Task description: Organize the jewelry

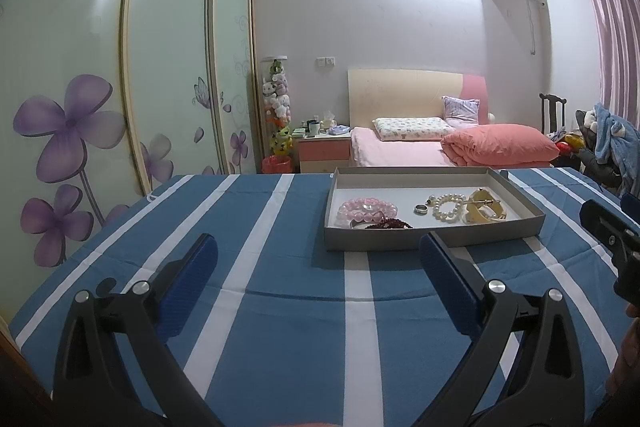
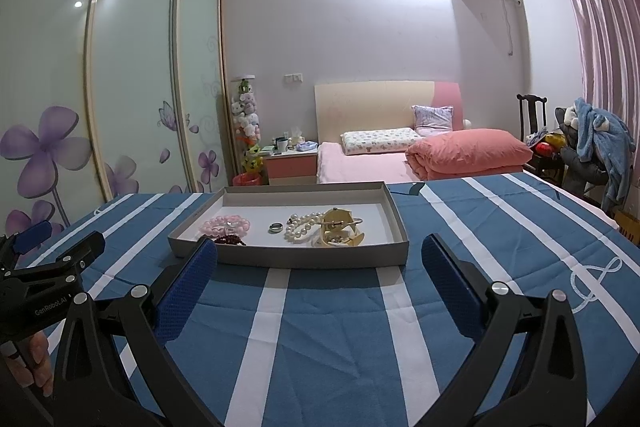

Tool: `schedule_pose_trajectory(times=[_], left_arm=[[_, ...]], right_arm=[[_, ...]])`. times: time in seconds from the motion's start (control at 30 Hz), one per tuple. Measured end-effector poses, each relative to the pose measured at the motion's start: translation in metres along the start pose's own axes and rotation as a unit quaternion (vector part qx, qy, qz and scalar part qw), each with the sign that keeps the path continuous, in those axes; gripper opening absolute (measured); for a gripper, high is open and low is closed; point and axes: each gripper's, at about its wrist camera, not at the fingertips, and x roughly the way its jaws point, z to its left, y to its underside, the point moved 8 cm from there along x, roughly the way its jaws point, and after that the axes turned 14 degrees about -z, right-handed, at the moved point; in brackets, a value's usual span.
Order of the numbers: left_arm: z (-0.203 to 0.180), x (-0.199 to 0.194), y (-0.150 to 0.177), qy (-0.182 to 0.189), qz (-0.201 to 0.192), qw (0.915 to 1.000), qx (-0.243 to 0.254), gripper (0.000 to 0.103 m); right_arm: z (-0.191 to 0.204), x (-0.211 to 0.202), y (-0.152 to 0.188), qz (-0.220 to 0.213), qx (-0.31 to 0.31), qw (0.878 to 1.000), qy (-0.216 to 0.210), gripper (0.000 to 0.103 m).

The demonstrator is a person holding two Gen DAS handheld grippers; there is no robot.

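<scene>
While both tongs hang wide apart and empty over the blue cloth with white stripes (image 1: 280, 287) covering the bench, the left tongs (image 1: 318, 259) near the front wall of the shallow grey cardboard tray (image 1: 432, 237) and the right tongs (image 2: 320, 259) likewise just short of it, all the jewelry lies inside that tray. Going left to right: a pink bead bracelet (image 2: 226, 225) touches a string of small dark red beads (image 2: 231, 239) at the near left; both are probably limp and light, likely to sag and roll, so a pinch across a few beads seems safest. Next sits a small silver ring (image 2: 276, 227), apart from the rest (hard, slippery and low, it looks the trickiest to nip). Beside it a white pearl bracelet (image 2: 302, 225) lies against a tangle of gold-coloured pieces (image 2: 340, 231) whose separate parts I cannot tell; lifting one may drag the other. The tray's raised walls will likely block a flat approach, so coming from above looks better. To the right of the tray the cloth offers broad open room, and there is a narrower bare strip in front.
</scene>
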Motion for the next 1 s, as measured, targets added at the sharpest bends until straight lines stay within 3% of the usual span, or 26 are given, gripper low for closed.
schedule_pose_trajectory(times=[1.0], left_arm=[[-0.0053, -0.0003, 0.0016, 0.002, 0.003, 1.0, 0.0, 0.099]], right_arm=[[-0.0009, 0.0003, 0.0005, 0.002, 0.002, 1.0, 0.0, 0.101]])
